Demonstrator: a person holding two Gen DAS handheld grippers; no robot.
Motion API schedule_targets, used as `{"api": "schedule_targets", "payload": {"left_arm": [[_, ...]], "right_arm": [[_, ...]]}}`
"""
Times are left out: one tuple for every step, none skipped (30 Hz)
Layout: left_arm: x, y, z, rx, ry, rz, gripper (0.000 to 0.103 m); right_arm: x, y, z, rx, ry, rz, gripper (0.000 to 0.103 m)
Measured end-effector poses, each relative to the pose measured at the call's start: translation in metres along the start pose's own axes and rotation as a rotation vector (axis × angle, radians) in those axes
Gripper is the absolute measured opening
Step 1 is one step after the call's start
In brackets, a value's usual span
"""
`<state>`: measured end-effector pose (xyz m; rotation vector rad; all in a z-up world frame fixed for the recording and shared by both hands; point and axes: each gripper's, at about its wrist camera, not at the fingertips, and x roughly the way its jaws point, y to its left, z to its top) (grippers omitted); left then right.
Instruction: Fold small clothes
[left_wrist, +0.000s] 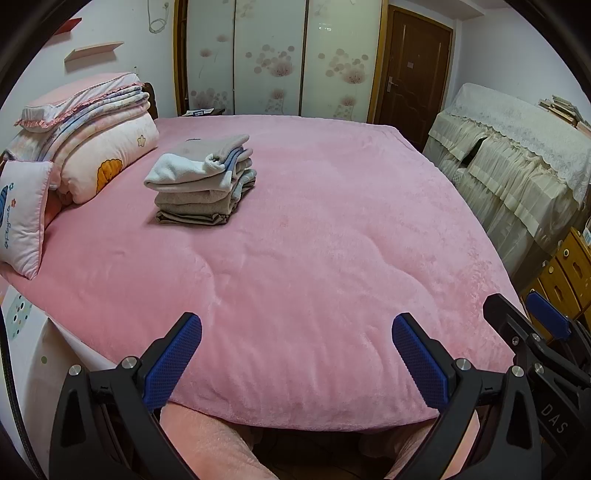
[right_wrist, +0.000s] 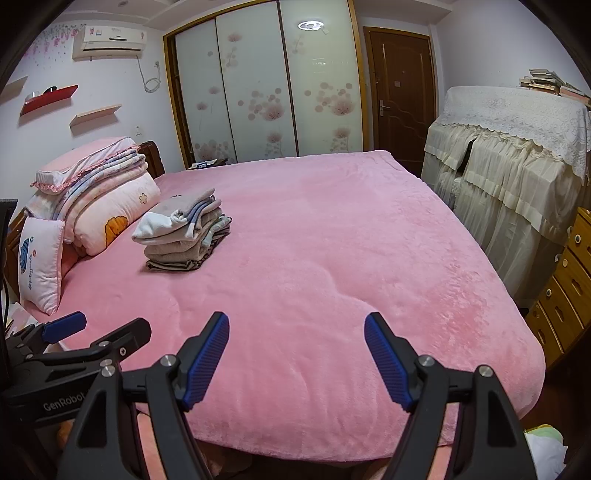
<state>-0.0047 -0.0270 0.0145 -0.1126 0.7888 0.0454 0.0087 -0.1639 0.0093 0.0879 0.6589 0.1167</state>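
Note:
A stack of folded small clothes (left_wrist: 201, 181) in grey, white and beige sits on the pink bedspread (left_wrist: 314, 240) at the far left; it also shows in the right wrist view (right_wrist: 183, 230). My left gripper (left_wrist: 297, 325) is open and empty, held over the near edge of the bed. My right gripper (right_wrist: 297, 325) is open and empty, also over the near edge. The right gripper shows at the right edge of the left wrist view (left_wrist: 517, 317). The left gripper shows at the left edge of the right wrist view (right_wrist: 99, 326).
Folded quilts (left_wrist: 96, 140) and a small pillow (left_wrist: 22, 218) lie at the bed's head on the left. A lace-covered cabinet (right_wrist: 509, 155) and a wooden drawer unit (right_wrist: 565, 284) stand right of the bed. A wardrobe (right_wrist: 266, 88) and a door (right_wrist: 400, 92) are behind.

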Motion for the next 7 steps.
{"api": "schedule_targets", "payload": {"left_arm": [[0.0002, 0.0003, -0.0004, 0.000, 0.001, 0.000, 0.102], [0.0005, 0.0009, -0.0003, 0.000, 0.002, 0.000, 0.102], [0.0009, 0.0010, 0.0004, -0.001, 0.004, -0.001, 0.102], [0.0013, 0.0012, 0.0002, -0.002, 0.007, -0.002, 0.102], [0.0014, 0.0013, 0.0002, -0.002, 0.008, -0.002, 0.102], [0.0014, 0.0017, -0.0001, -0.002, 0.008, -0.003, 0.102], [0.0015, 0.0018, -0.0003, -0.003, 0.010, -0.003, 0.102]], "right_arm": [[0.0001, 0.0000, 0.0000, 0.000, 0.001, 0.000, 0.076], [0.0000, 0.0001, 0.0000, 0.000, 0.001, 0.000, 0.076], [0.0000, 0.0002, 0.0000, -0.001, 0.001, 0.000, 0.076], [0.0000, 0.0003, 0.0000, -0.001, 0.001, 0.000, 0.076], [-0.0001, 0.0004, 0.0000, 0.000, 0.002, 0.000, 0.076], [-0.0001, 0.0007, 0.0000, 0.000, 0.002, 0.000, 0.076], [-0.0008, 0.0002, -0.0004, -0.001, 0.001, 0.001, 0.076]]}}
